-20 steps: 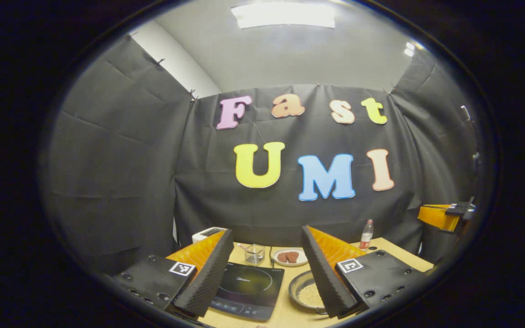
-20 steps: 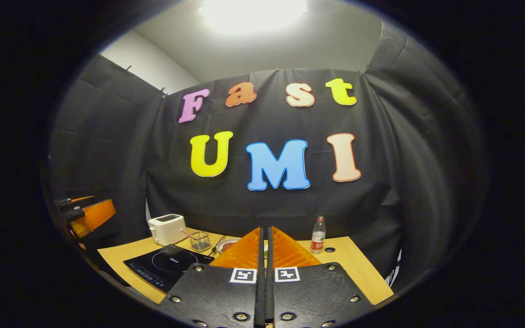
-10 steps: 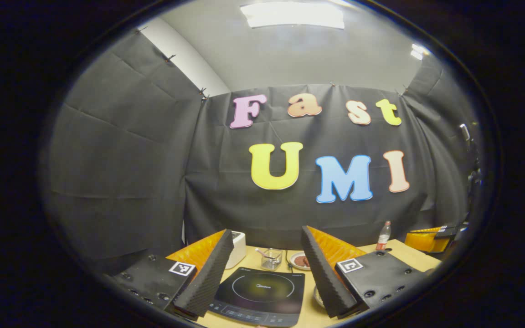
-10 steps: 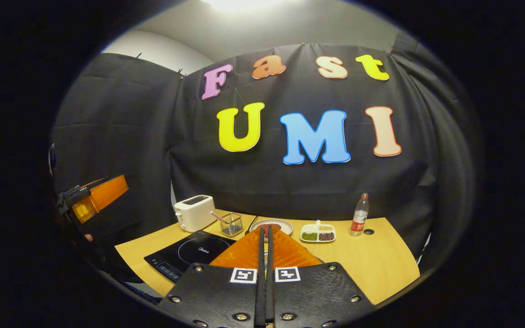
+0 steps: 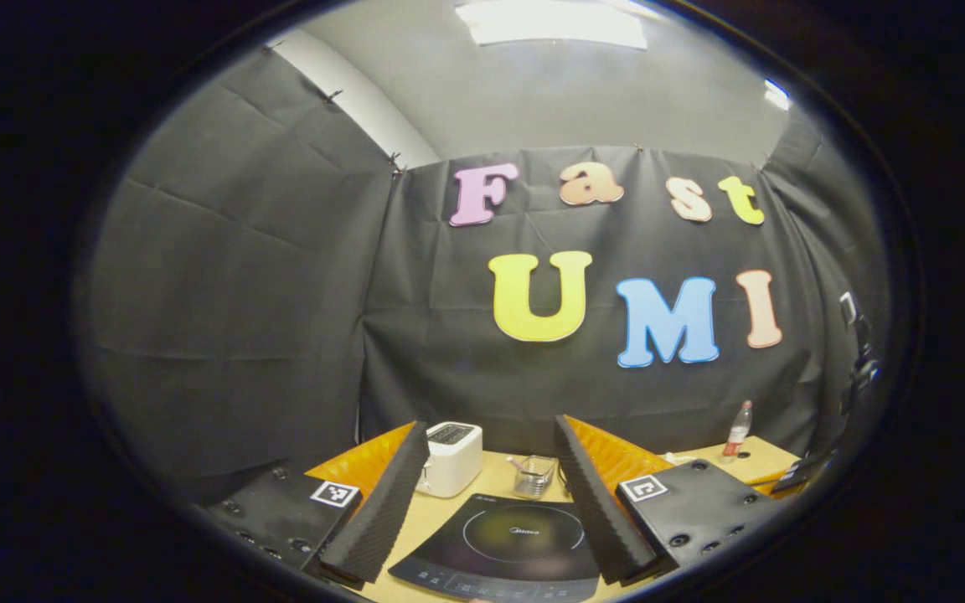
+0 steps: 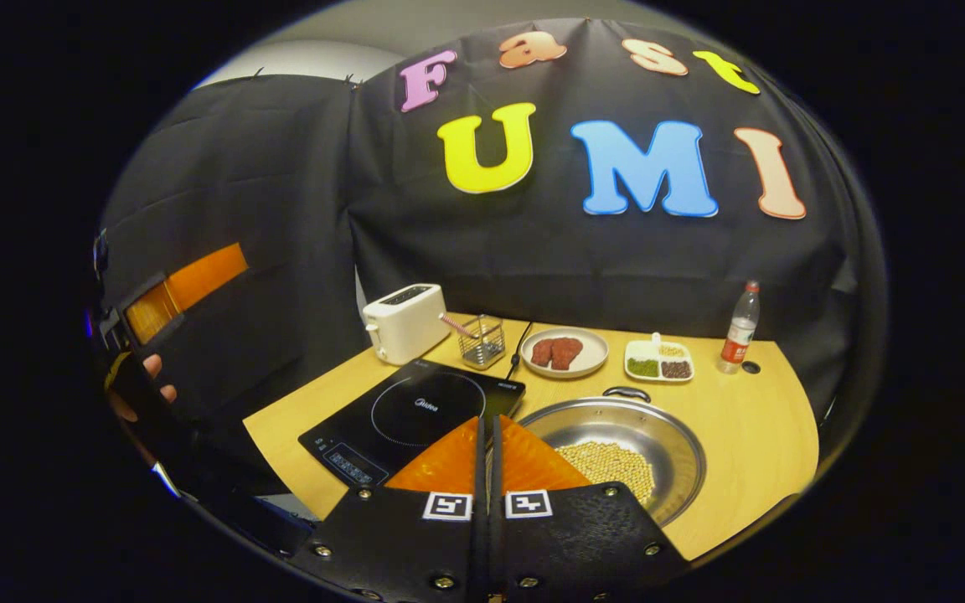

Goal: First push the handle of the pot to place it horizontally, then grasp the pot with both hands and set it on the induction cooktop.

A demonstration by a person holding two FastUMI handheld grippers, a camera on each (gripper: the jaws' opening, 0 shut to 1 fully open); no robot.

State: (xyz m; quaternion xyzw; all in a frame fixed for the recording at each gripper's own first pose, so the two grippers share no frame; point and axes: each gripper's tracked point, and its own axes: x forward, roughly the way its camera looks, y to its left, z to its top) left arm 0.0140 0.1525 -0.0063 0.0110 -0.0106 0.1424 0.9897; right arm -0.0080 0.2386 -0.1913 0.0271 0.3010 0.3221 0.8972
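Pot (image 6: 616, 448) is sitting just right of the induction cooktop (image 6: 415, 416) on the desk (image 6: 750, 427); right gripper (image 6: 487, 427) is hovering closed, left gripper (image 5: 491, 435) gaping.

— How is the left gripper (image 5: 491, 502) sitting?
— Its fingers (image 5: 382, 511) are spreading wide apart, holding nothing.
— And the right gripper (image 6: 488, 456)?
— Its fingers (image 6: 449, 461) are pressing together, nothing between them. At the far left, a hand (image 6: 143, 385) is gripping the other gripper.
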